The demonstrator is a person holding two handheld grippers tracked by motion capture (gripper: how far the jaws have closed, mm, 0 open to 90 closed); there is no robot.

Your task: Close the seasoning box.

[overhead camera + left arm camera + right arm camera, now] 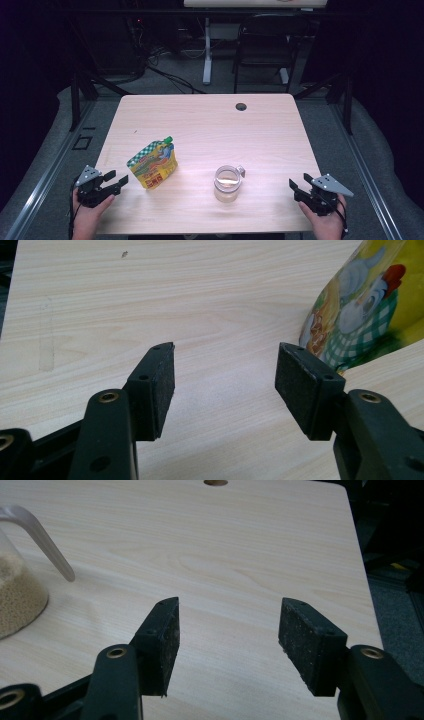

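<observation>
The wooden table (200, 120) carries a yellow spouted pouch (153, 165) left of centre in the high view and a clear measuring cup (227, 183) of pale grains at lower centre. The left gripper (116, 180) at lower left and the right gripper (298, 186) at lower right both sit spread, pinching nothing. The soft pouch may buckle or topple if squeezed low; a nudge could tip the light cup and scatter its grains.

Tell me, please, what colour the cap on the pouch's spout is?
Green; the cap tops the yellow pouch, clearest in the high view.
</observation>
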